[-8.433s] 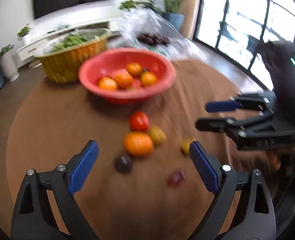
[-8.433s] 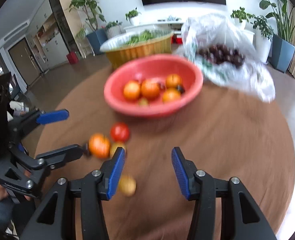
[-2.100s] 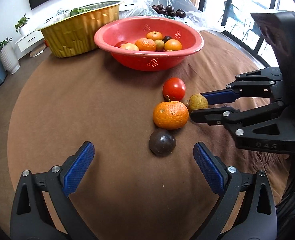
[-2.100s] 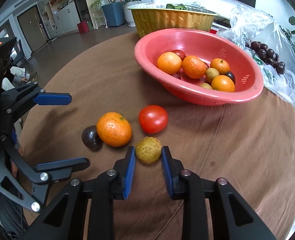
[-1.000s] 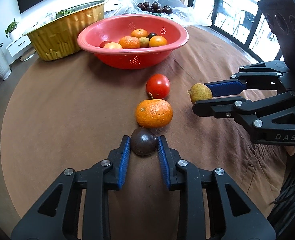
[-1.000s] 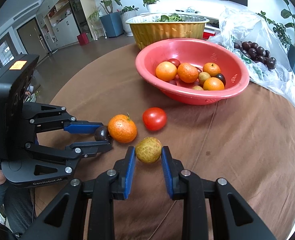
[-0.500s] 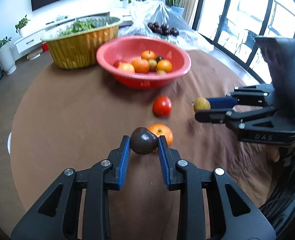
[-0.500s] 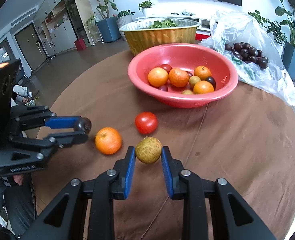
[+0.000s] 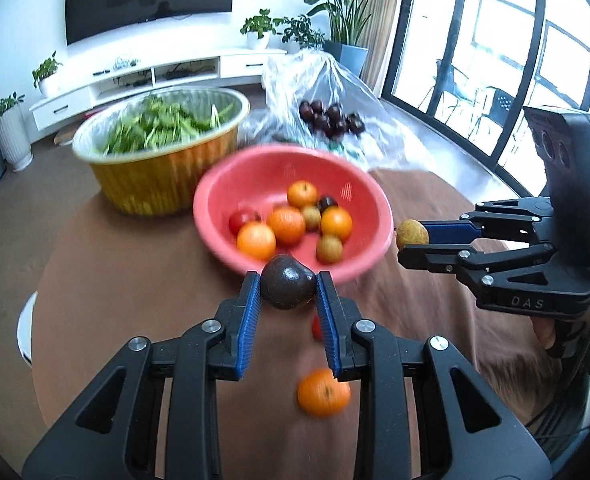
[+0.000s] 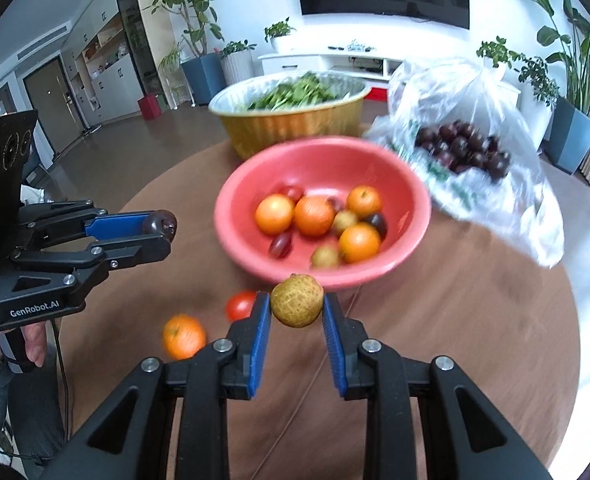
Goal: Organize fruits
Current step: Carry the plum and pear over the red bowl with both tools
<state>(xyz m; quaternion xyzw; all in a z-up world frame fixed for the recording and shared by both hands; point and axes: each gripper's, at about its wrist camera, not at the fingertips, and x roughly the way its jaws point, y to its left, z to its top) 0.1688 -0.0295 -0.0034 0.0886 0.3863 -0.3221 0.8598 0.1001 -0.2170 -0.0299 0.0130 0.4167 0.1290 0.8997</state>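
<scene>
Pinching a dark purple fruit (image 9: 287,287) between its blue pads, the left gripper (image 9: 287,294) holds it clear of the brown surface (image 9: 135,280); the right gripper (image 10: 297,308) is clamped on a small yellowish rough-skinned fruit (image 10: 297,300), likewise lifted; below them on the surface lie an orange (image 10: 183,337) and a red tomato (image 10: 240,305) – close together, apart from the bowl; beyond stands the red bowl (image 10: 255,176), holding oranges, small yellowish fruits, dark ones and something red; behind it a yellow basin of greens (image 10: 291,120), and to the right a clear plastic bag of dark fruit (image 10: 463,144) – resting on the surface's far edge.
</scene>
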